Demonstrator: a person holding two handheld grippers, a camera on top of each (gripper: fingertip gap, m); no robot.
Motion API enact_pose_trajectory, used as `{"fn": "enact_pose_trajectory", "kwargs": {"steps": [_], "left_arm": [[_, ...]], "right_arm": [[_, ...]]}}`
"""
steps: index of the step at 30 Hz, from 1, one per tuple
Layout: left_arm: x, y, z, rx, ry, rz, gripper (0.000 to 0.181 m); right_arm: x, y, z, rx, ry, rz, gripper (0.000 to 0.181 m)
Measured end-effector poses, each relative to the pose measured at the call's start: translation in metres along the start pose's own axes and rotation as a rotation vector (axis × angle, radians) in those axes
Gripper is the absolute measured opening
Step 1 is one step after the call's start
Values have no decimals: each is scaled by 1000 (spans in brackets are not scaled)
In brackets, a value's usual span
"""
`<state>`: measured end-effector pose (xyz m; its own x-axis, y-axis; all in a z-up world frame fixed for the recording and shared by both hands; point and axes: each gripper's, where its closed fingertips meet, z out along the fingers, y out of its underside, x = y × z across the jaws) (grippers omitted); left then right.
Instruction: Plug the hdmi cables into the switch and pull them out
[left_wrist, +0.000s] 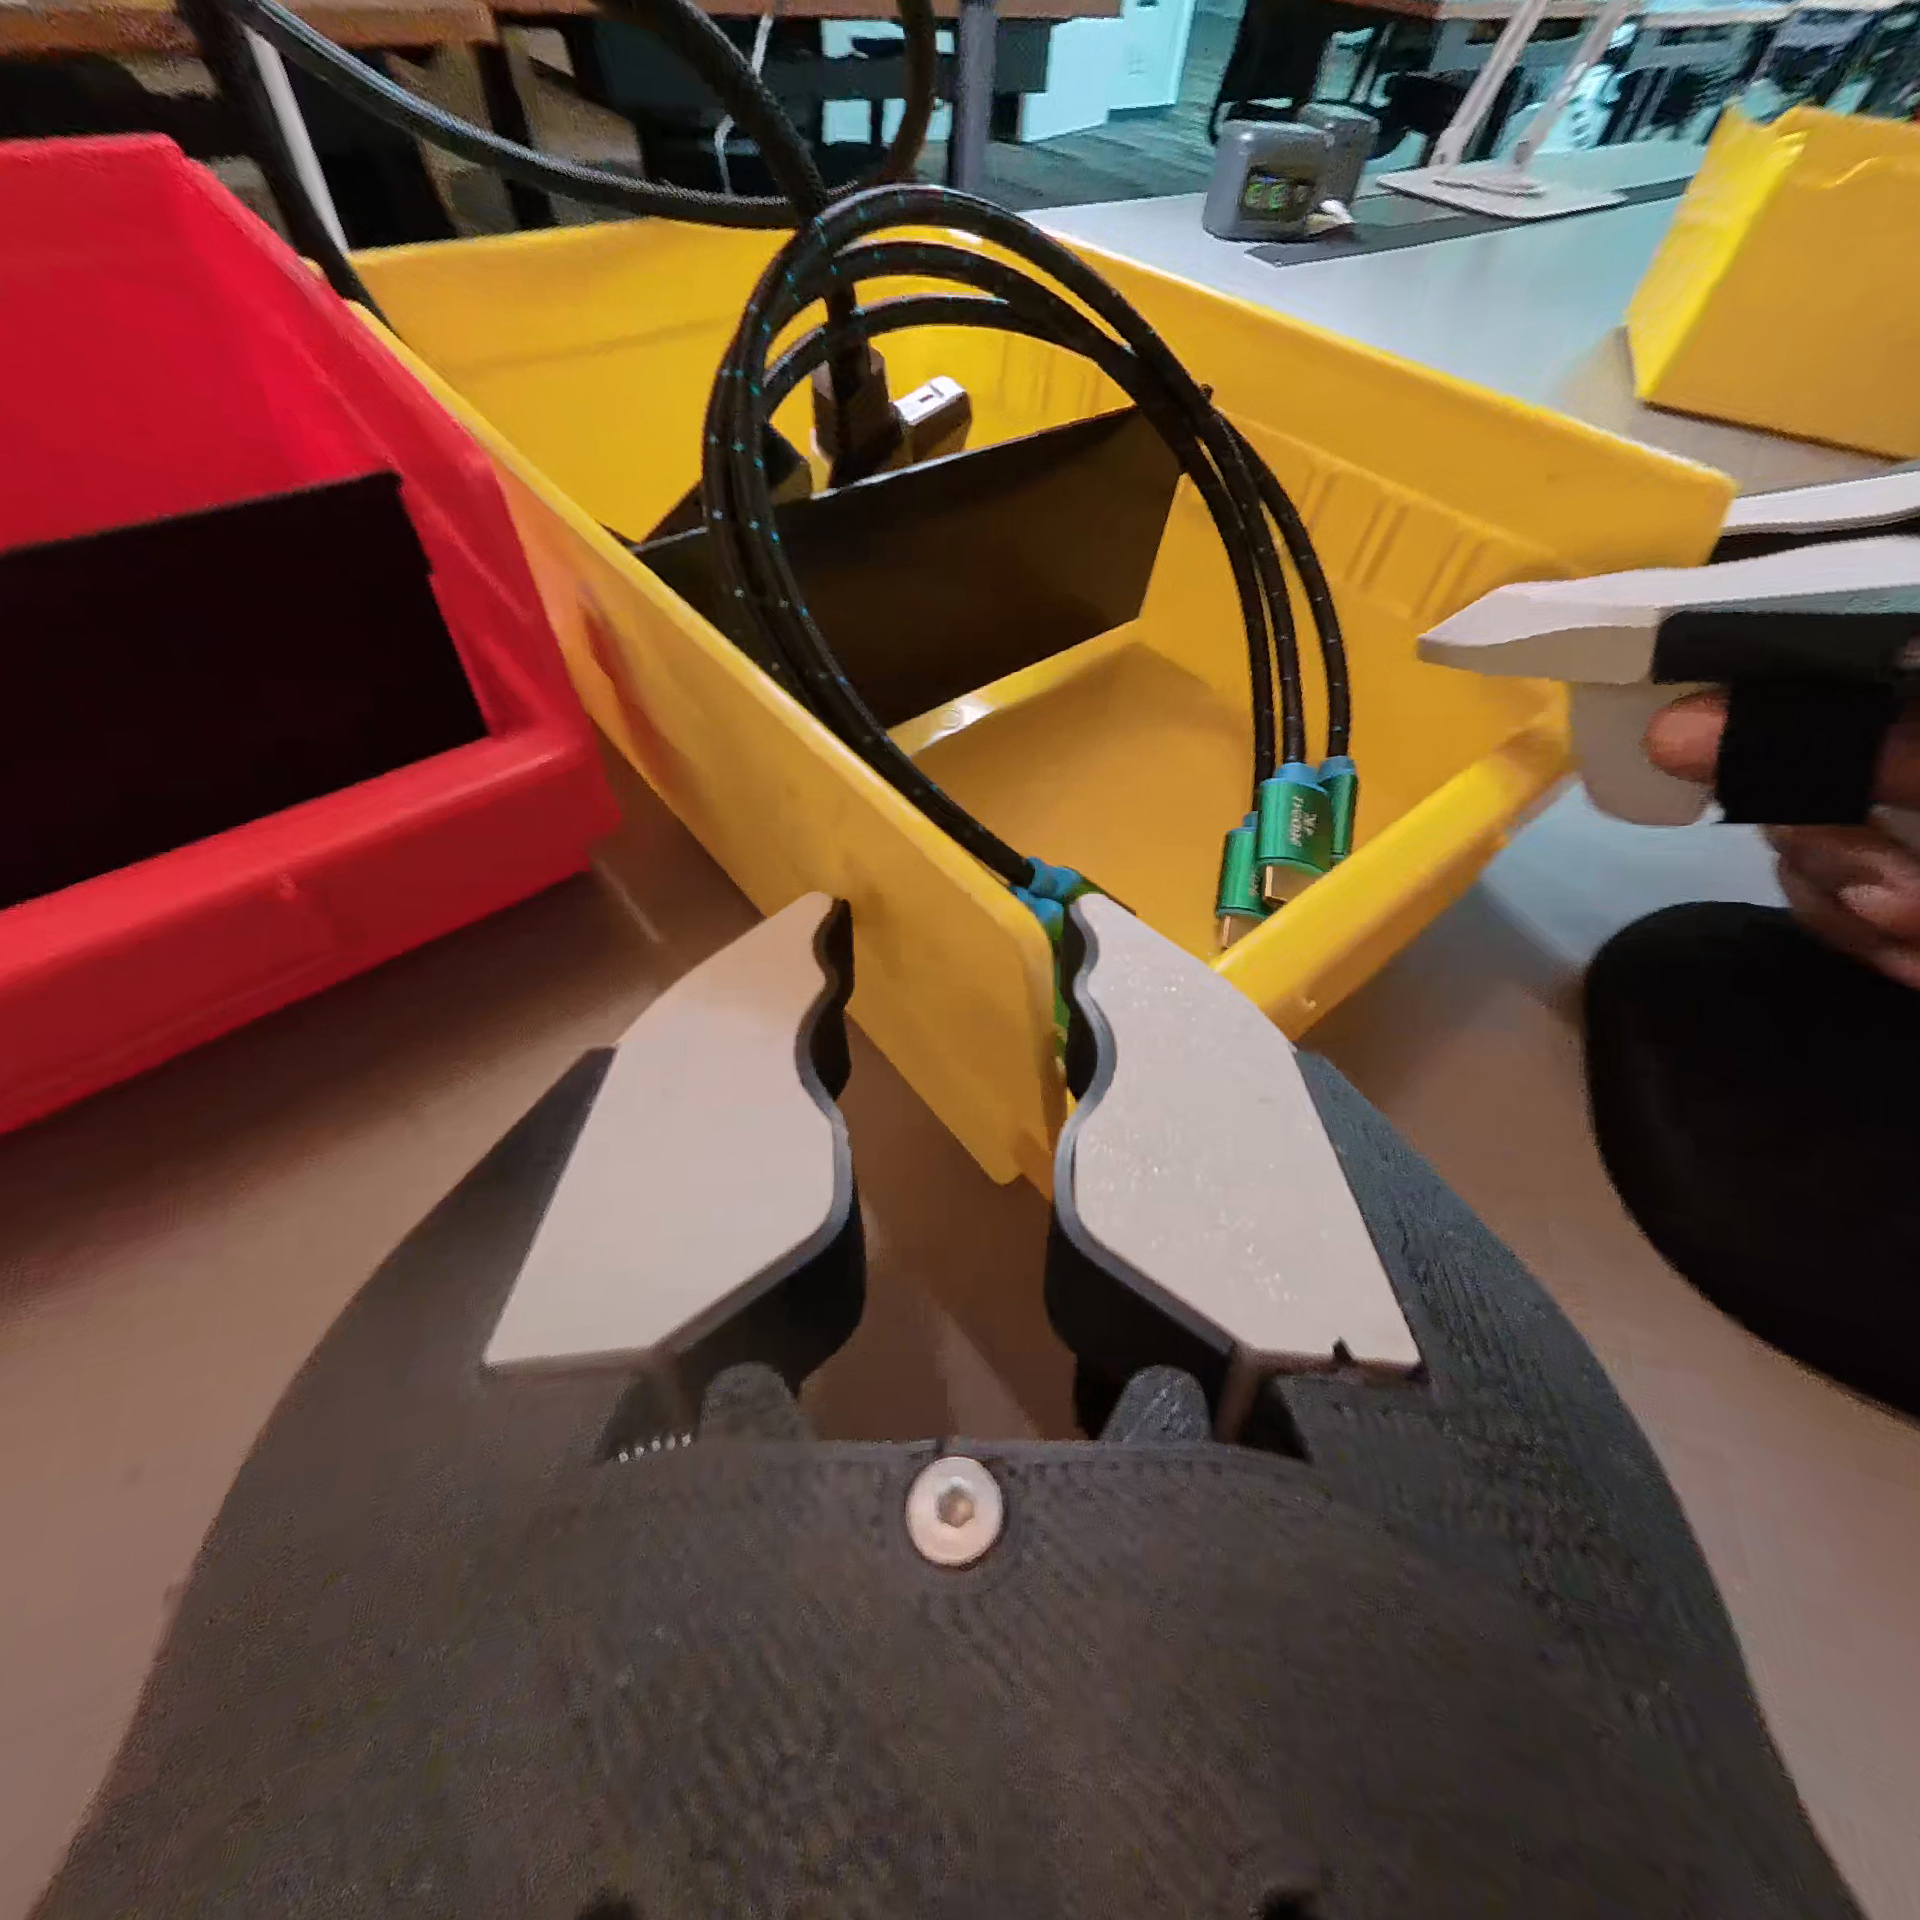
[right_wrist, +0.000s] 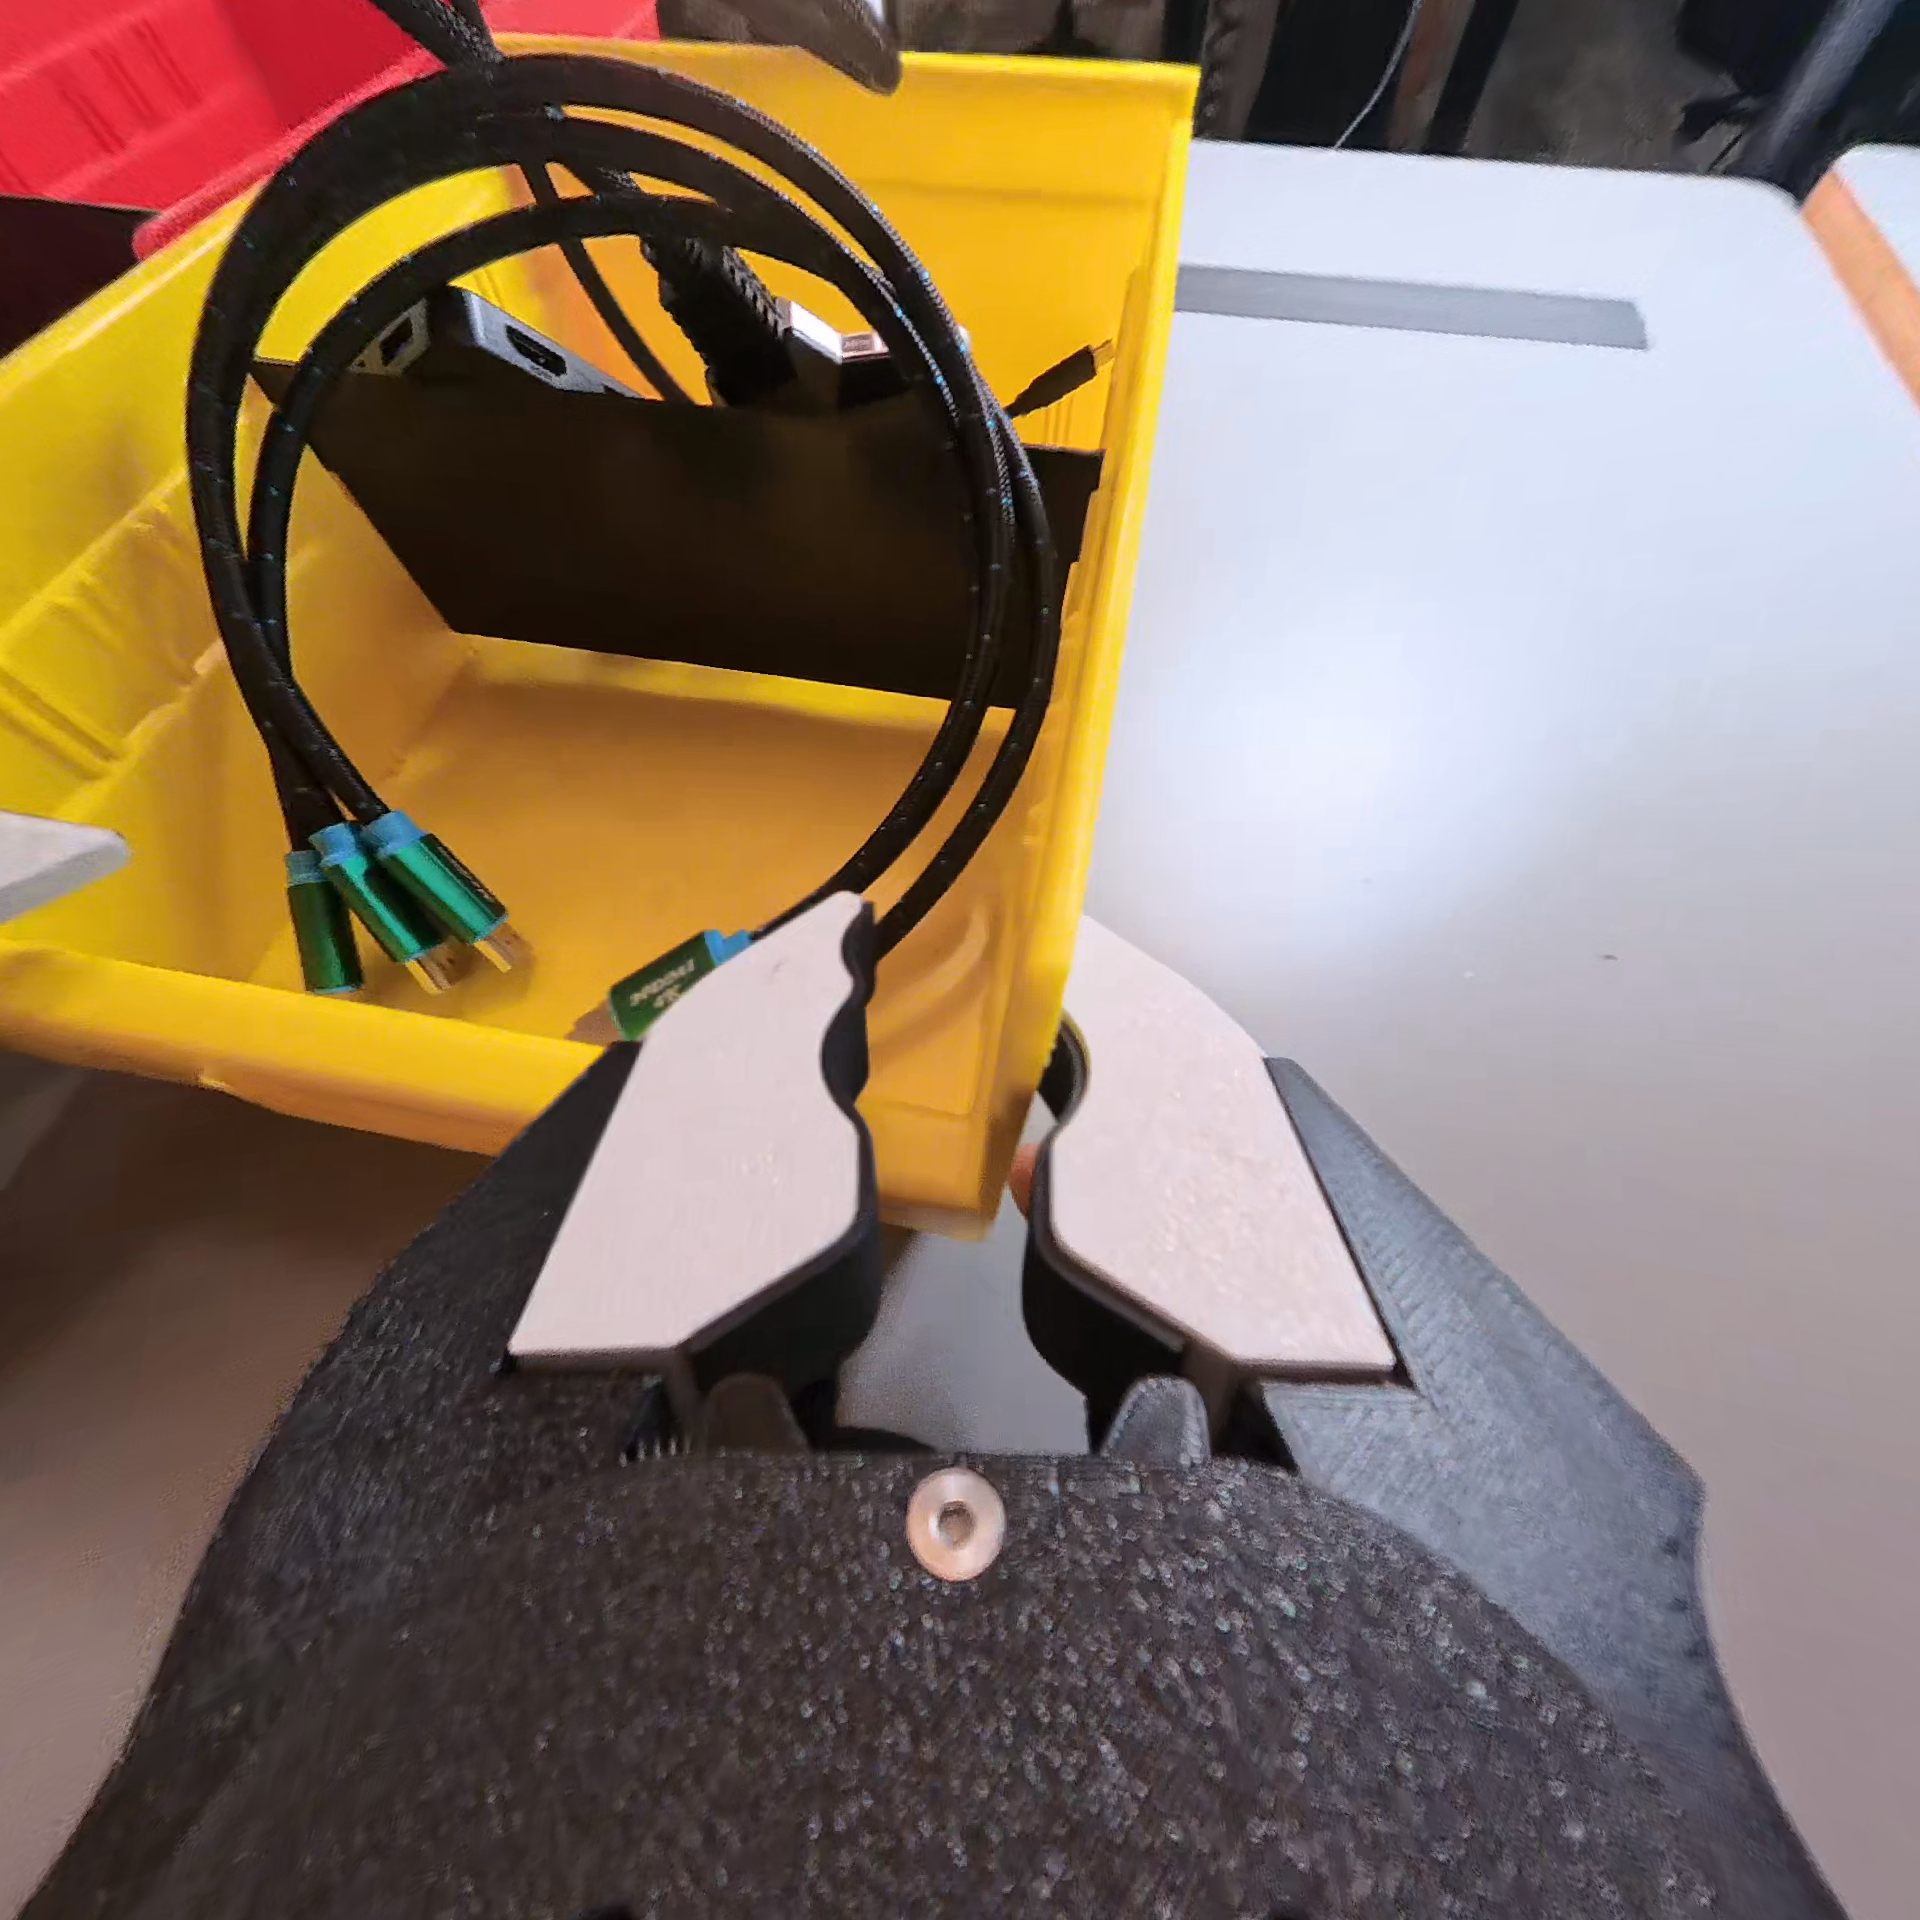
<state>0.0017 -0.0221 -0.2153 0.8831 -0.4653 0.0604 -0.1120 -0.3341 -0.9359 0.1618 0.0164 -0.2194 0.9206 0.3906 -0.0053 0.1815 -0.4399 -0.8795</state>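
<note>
Several black braided HDMI cables (left_wrist: 1236, 499) loop up out of a yellow bin (left_wrist: 1403, 468). Three green plugs (left_wrist: 1288, 831) rest near the bin's low front lip. My left gripper (left_wrist: 956, 920) is open and straddles the bin's left wall, with another green plug (left_wrist: 1051, 902) against its right finger. My right gripper (right_wrist: 971, 935) is open and straddles the bin's right wall (right_wrist: 1132, 582). Its left finger partly covers a green plug (right_wrist: 665, 985), and a cable runs down between the fingers. The grey switch (right_wrist: 520, 348) lies behind a black divider (right_wrist: 707, 540), partly hidden.
A red bin (left_wrist: 260, 623) stands left of the yellow one. A second yellow bin (left_wrist: 1787, 281) and a small grey device (left_wrist: 1278, 177) sit farther back on the grey table (right_wrist: 1507, 727). A hand (left_wrist: 1849, 894) holds the right gripper's finger (left_wrist: 1538, 629) over the bin's right side.
</note>
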Motion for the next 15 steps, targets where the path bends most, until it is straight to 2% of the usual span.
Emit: {"fn": "enact_pose_trajectory", "kwargs": {"steps": [2, 7, 11, 15], "left_arm": [[-6, -2, -1, 16, -32, 14, 34], [-13, -9, -8, 43, -50, 17, 26], [-13, -28, -21, 104, -59, 61, 16], [-10, -55, -40, 177, -33, 40, 14]], "right_arm": [[7, -2, -4, 31, 55, -23, 5], [-1, -6, -13, 67, 75, -89, 6], [-7, -22, -41, 156, 130, -170, 5], [-16, -50, -74, 252, 153, -233, 6]]}}
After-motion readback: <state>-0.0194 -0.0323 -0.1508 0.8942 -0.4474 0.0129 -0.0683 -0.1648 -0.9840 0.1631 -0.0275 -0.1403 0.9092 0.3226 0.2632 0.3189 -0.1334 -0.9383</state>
